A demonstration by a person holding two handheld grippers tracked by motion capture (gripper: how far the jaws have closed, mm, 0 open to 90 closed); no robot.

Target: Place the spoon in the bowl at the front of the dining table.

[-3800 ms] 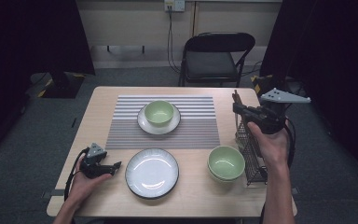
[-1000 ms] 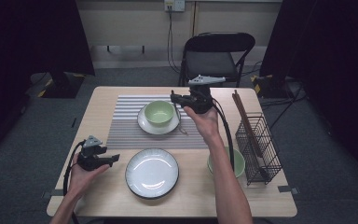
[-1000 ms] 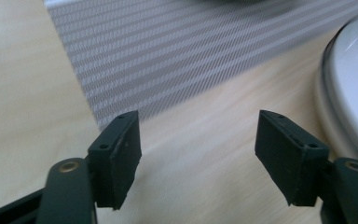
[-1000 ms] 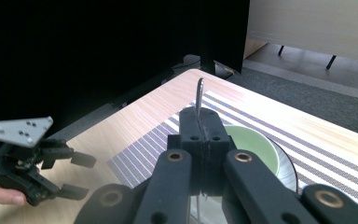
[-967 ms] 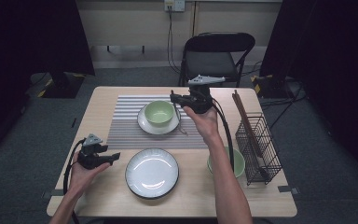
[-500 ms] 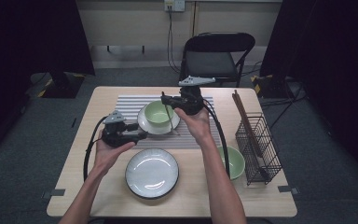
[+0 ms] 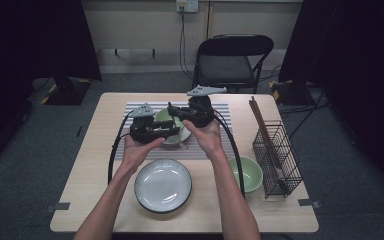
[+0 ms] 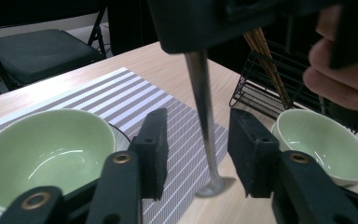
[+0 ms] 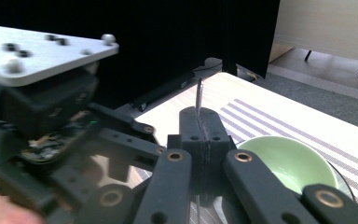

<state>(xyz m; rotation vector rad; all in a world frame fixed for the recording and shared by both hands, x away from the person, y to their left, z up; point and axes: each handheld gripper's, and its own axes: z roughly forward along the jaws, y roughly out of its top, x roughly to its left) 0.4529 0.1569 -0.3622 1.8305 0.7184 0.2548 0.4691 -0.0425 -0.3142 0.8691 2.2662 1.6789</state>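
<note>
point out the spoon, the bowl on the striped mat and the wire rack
spoon [image 8: 204, 107], left gripper view, middle of its metal handle
bowl on the striped mat [image 8: 46, 144], left gripper view, green inside
wire rack [image 7: 280, 155], high view, front wire wall

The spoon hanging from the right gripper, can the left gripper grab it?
Probably yes: the spoon hangs from the right gripper, between the left gripper's closing jaws, pads not yet touching, nothing blocking.
</note>
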